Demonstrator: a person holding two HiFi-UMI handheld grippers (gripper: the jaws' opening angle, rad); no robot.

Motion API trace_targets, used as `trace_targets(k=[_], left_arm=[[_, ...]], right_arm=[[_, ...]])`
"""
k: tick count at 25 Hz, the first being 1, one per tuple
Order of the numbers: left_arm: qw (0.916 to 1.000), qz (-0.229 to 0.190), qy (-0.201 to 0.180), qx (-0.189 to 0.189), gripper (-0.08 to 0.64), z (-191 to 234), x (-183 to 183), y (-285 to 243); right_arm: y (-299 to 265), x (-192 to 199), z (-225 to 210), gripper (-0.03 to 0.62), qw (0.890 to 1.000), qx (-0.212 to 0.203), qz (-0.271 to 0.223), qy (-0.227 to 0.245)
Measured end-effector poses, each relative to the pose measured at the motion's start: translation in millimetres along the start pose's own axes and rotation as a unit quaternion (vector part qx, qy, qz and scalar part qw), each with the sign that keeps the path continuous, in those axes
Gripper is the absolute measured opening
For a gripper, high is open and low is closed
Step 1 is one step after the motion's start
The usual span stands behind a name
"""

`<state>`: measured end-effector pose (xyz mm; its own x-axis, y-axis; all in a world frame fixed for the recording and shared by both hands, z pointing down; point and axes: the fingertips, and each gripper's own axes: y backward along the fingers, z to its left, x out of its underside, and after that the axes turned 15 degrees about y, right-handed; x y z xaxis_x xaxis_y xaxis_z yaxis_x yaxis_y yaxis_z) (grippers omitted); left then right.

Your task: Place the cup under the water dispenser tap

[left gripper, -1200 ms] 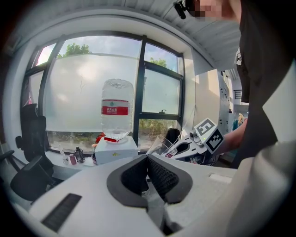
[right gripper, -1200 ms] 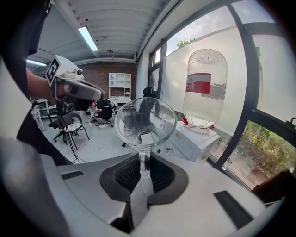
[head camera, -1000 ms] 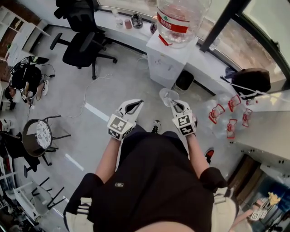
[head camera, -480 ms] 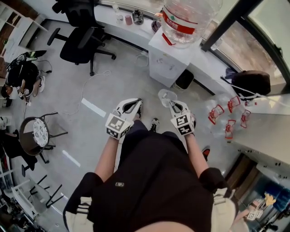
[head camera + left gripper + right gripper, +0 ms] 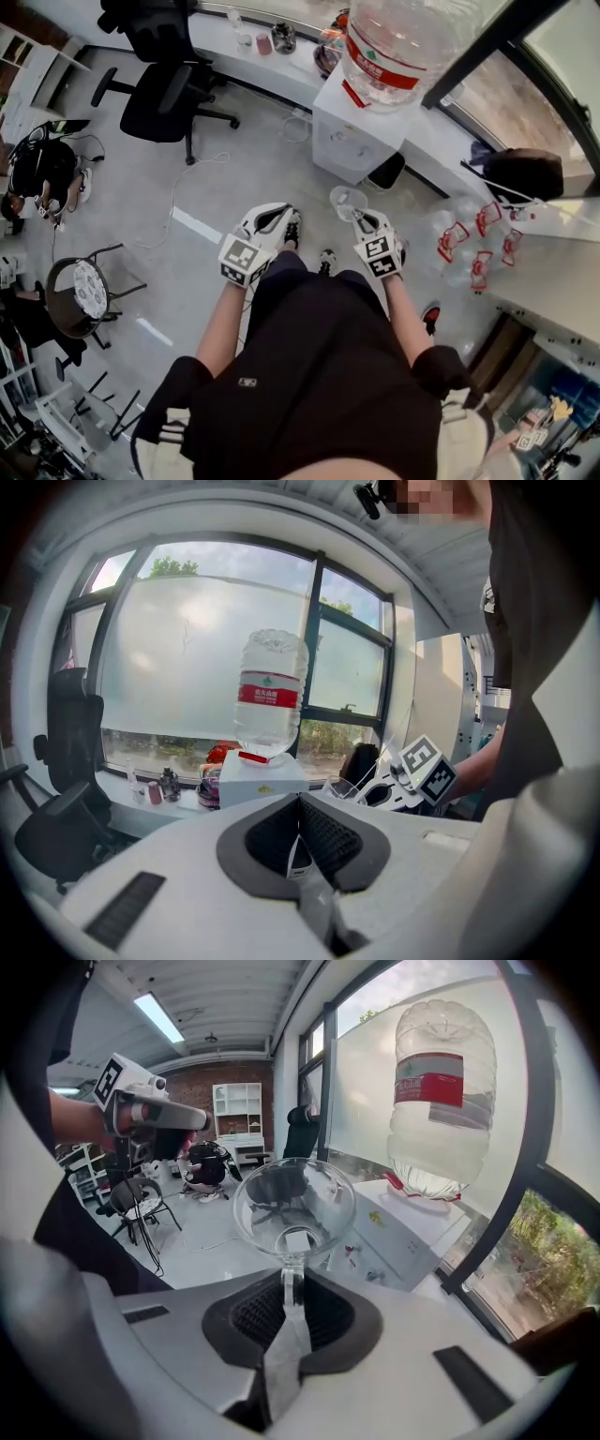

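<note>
A clear plastic cup (image 5: 348, 200) hangs over the floor, its rim pinched by my right gripper (image 5: 361, 218), which is shut on it. In the right gripper view the cup (image 5: 293, 1206) tilts up ahead of the jaws, and the right gripper (image 5: 292, 1283) grips its wall. The white water dispenser (image 5: 359, 141) stands ahead with a big bottle (image 5: 401, 42) on top and small taps (image 5: 344, 136) on its front face. The cup is short of the dispenser (image 5: 412, 1232). My left gripper (image 5: 275, 217) sits to the left, shut and holding nothing, and shows the same in its own view (image 5: 300, 841).
A black bin (image 5: 384, 171) sits beside the dispenser. Black office chairs (image 5: 164, 94) stand at the far left, and a round stool chair (image 5: 84, 286) at the near left. A cable (image 5: 178, 202) trails on the floor. Clear cups with red handles (image 5: 469, 244) lie at the right.
Both grippers have moved forward toward the dispenser, with the cup still in the right one. The dispenser and bottle now stand nearer in the head view.
</note>
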<state>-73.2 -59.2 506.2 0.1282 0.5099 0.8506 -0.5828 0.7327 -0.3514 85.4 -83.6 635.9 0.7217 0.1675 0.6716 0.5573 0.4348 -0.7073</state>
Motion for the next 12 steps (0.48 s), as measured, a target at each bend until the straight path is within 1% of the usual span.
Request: trace_targets(k=[5, 9, 12], left_arm=[[0.9998, 0.011, -0.002, 0.014, 0.0, 37, -17, -14], [0.999, 0.029, -0.007, 0.033, 0.0, 62, -30, -28], [0.9981, 0.04, -0.009, 0.045, 0.0, 80, -35, -39]], right_arm=[[-35, -6, -13, 0.02, 1.0, 0.003, 0.019, -0.016], [-64, -12, -25, 0.02, 0.999, 0.007, 0.031, -0.028], [-84, -12, -31, 0.02, 0.998, 0.009, 0.04, -0.045]])
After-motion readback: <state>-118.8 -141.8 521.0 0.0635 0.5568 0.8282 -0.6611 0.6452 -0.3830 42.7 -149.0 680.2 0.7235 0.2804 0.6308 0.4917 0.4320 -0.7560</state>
